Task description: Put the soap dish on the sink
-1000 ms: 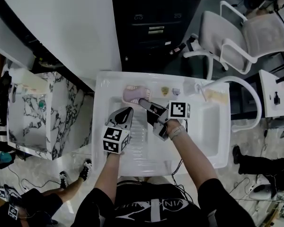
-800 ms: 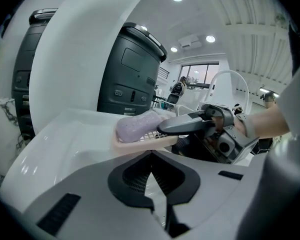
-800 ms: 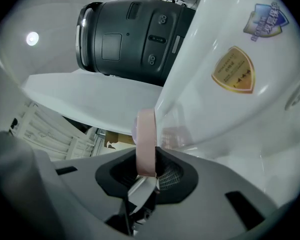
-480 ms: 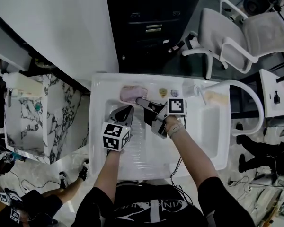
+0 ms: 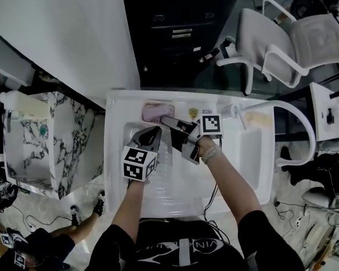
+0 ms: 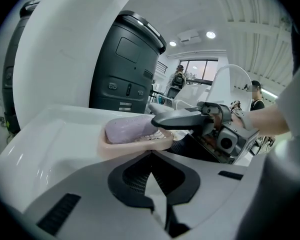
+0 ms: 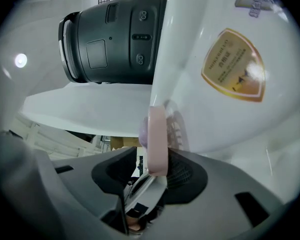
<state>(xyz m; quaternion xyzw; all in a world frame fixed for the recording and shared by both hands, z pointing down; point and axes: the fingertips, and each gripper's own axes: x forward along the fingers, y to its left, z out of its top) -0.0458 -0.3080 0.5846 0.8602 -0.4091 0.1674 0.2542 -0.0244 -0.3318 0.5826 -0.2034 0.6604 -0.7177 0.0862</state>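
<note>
1. My right gripper (image 7: 152, 164) has the thin rim of the soap dish (image 7: 157, 139) standing edge-on between its jaws. They have just been opening and stand part-way apart. A sliver of gap shows on one side of the rim, so I judge the pinch is off.
2. My left gripper (image 6: 151, 156) has its jaws closed together on nothing. The dish lies just beyond their tips, and one right jaw reaches in over it from the side.
3. The dish rests level on the back ledge of the sink (image 5: 114, 145), ahead of both pairs of jaws. The placing looks done, bar backing my right jaws straight off the rim.
4. Handling, as I judge it:
   - The dish is small, light, stiff moulded plastic, and it won't give under the pads.
   - The raised rim at a short end is the place to take hold, with a narrow pinch.
   - The gloss suggests it will slip if wet.
   - The soap bar (image 6: 127, 129) lies loose inside, so any tilt could tip it out.
5. Materials and shapes:
   - The dish is pale pink and oblong, with rounded corners and a ribbed floor.
   - The bar is lilac, rounded and dull-surfaced.
   - The sink is hard, glossy white with soft moulded curves, so a nudged dish could skate on it.
   - A gold shield sticker (image 7: 235, 66) sits on the sink above and to one side of my right jaws.
</note>
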